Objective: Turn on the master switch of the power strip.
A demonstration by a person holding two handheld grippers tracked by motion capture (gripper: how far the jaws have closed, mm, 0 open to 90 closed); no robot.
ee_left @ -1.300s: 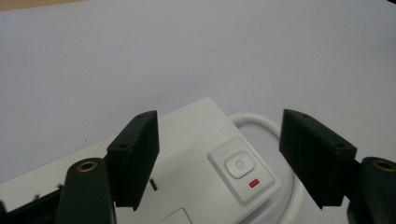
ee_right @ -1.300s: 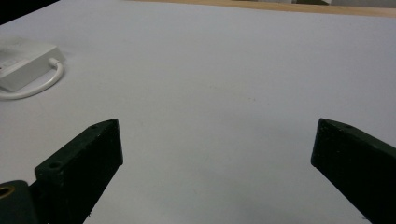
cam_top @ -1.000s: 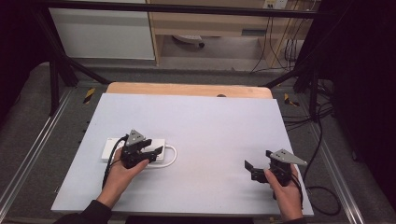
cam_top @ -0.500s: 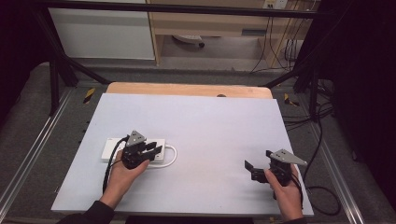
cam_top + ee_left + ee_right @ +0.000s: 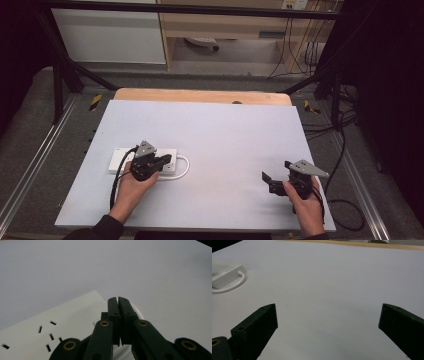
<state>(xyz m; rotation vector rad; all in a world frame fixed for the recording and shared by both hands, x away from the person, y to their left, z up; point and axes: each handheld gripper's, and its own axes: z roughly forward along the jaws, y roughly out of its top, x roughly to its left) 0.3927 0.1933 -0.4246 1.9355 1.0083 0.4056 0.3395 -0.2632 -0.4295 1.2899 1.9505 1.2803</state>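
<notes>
Pale grey bench [image 5: 220, 130] with a bare wooden far edge, dark floor and cables around; white rectangular power strip [image 5: 120, 159] near-left, left gripper [image 5: 118, 302] over it, fingers clenched together; right gripper [image 5: 266, 179] near-right, fingers released wide.

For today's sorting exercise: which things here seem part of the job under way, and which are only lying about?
In the job, as it seems:
- power strip
- its white cable
- left gripper, shut over the strip
- right gripper, open, holding nothing

Lying about:
- wooden board behind the mat
- floor cables
</notes>
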